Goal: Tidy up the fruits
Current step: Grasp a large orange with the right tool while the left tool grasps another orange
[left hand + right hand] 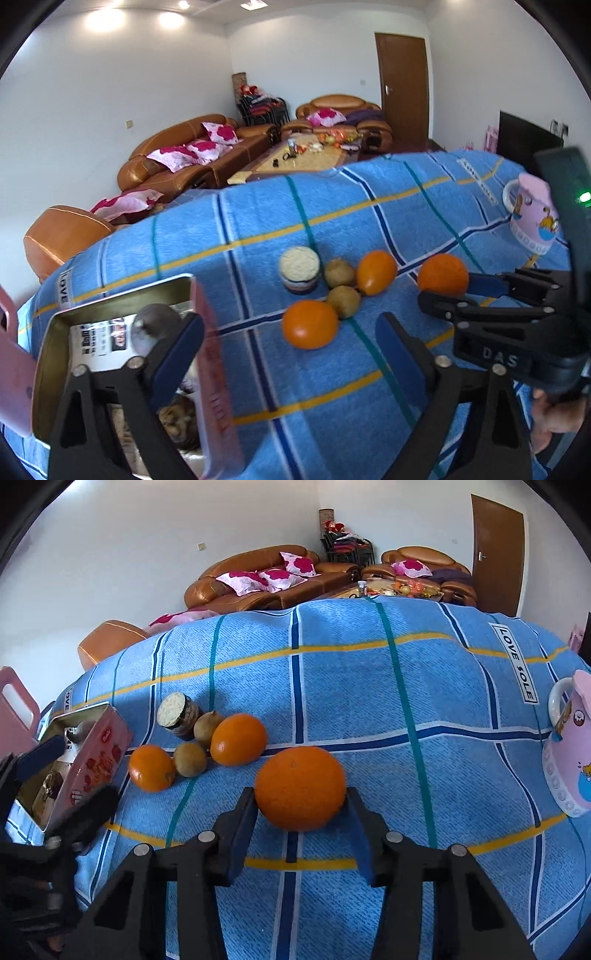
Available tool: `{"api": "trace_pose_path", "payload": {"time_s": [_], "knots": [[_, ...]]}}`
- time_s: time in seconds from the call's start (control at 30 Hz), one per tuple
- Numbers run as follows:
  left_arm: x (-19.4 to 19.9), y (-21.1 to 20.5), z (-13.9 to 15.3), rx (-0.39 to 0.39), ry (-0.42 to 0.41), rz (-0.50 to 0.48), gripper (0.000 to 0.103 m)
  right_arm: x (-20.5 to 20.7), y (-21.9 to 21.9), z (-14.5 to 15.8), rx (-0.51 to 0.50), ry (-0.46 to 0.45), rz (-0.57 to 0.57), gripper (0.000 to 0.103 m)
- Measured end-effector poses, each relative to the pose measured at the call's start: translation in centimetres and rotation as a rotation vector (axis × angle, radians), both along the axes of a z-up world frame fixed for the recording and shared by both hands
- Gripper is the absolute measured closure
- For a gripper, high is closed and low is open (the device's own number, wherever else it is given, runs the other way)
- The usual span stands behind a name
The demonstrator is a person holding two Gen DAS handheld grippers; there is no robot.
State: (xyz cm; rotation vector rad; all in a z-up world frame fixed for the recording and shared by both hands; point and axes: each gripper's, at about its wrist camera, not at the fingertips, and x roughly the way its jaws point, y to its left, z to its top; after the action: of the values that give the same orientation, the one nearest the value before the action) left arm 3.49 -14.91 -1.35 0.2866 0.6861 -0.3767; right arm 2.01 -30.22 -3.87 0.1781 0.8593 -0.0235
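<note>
Three oranges and two brown kiwis (190, 758) lie on a blue checked cloth (369, 686). In the right wrist view my right gripper (299, 799) is shut on the nearest orange (299, 784), a pad touching each side while it rests on the cloth. The left wrist view shows that same orange (443, 273) within the right gripper (448, 291). My left gripper (288, 350) stands open, low over the cloth, and another orange (309, 324) lies just beyond its fingertips. Its left finger overlaps an open tin box (59, 332). The third orange (376, 271) lies beside the kiwis (343, 301).
A small jar (299, 267) with a pale lid stands behind the kiwis. A pink mug (570, 746) stands at the cloth's right edge. A pink handled object (14, 709) sits at the far left behind the tin box (92, 753). Sofas and a coffee table lie beyond.
</note>
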Motion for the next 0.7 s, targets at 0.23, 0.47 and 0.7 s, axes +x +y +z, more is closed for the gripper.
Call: {"api": "trace_pose_path", "payload": {"time_s": [0.23,0.47,0.7], "knots": [[1.7,-2.4,-1.6,0.071,0.069,-0.021,0.038,-1.5,-2.6,1.8,0.064,-0.079,-0.078,0.055],[3.6,-3.5,-2.6,0.105,0.125,0.005,0.049,-2.1,-3.0,3.0,0.075,-0.133,-0.113,0.055],[3.3,-3.0,-2.2,0.041,0.151,-0.016,0.06,-2.2,-3.7,2.9,0.093,-0.125,-0.137,0.055]]}}
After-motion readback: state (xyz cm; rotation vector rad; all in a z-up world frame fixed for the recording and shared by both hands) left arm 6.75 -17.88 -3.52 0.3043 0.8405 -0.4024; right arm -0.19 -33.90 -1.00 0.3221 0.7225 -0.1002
